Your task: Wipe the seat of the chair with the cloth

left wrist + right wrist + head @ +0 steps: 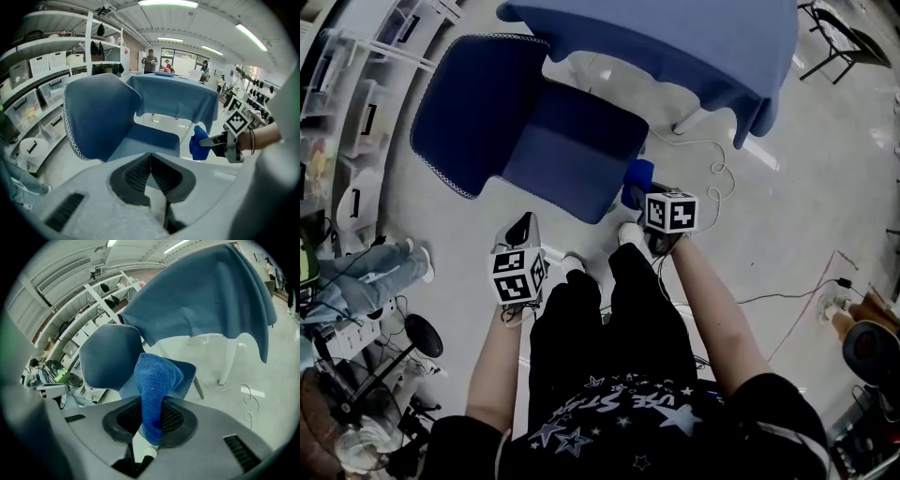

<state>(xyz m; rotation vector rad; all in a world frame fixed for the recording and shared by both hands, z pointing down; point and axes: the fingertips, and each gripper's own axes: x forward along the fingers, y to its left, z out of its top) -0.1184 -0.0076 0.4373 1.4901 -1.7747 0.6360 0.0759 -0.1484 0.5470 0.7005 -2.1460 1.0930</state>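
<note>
Left gripper (522,226) with jaws pressed together on nothing, low over bare floor near the chair's (473,112) front; right gripper (639,197) clamped on the blue cloth (637,174), just beside the near right corner of the seat (567,159), contact with it impossible to judge. Underfoot, pale grey concrete floor (787,216), scuffed. At far left, white shelving (356,75) stacked with bins and baskets, and beside it a bystander's legs in jeans (366,267). Next to the shelves, the chair itself, backrest toward them. Behind the seat, a white-legged table (675,37) under a drooping blue cover, with a white cable (712,173) looped on the floor beside it. Farther right, a dark folding chair (839,42) at the top corner and a thin red line (811,291) across the concrete. Overhead in the left gripper view, long strip lights (166,3), and distant people (150,58) beyond the table. Seat and backrest in deep blue, the backrest edged with a white zigzag trim. Cloth a brighter blue terry, bunched and standing up out of the jaws in the right gripper view (157,380). Black-and-white square markers on both gripper cubes; pale stars and lettering on the wearer's black shirt (619,412), not clearly legible.
</note>
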